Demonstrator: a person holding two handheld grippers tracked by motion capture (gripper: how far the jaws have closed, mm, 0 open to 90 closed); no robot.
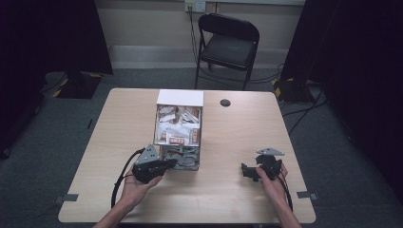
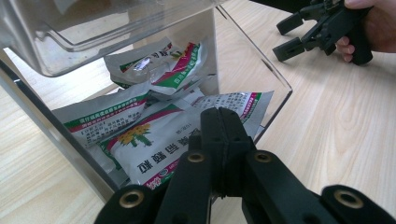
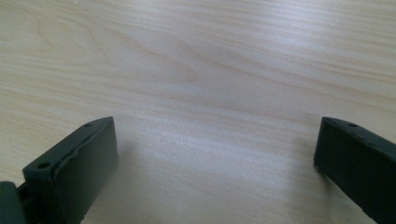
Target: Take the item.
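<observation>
- Left gripper view had the left gripper [image 2: 223, 140] with jaws pressed together at the mouth of the clear box [image 2: 261, 65], apparently poised over the sachets [image 2: 154, 140] lying inside.
- Right gripper [image 1: 250, 171] rested spread wide over bare table [image 3: 210, 70], well apart, likely waiting.

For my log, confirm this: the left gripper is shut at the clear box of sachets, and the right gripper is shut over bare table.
One error: the right gripper is open, its fingers wide apart over bare table in the right gripper view. The left gripper is indeed shut at the clear box of sachets.
</observation>
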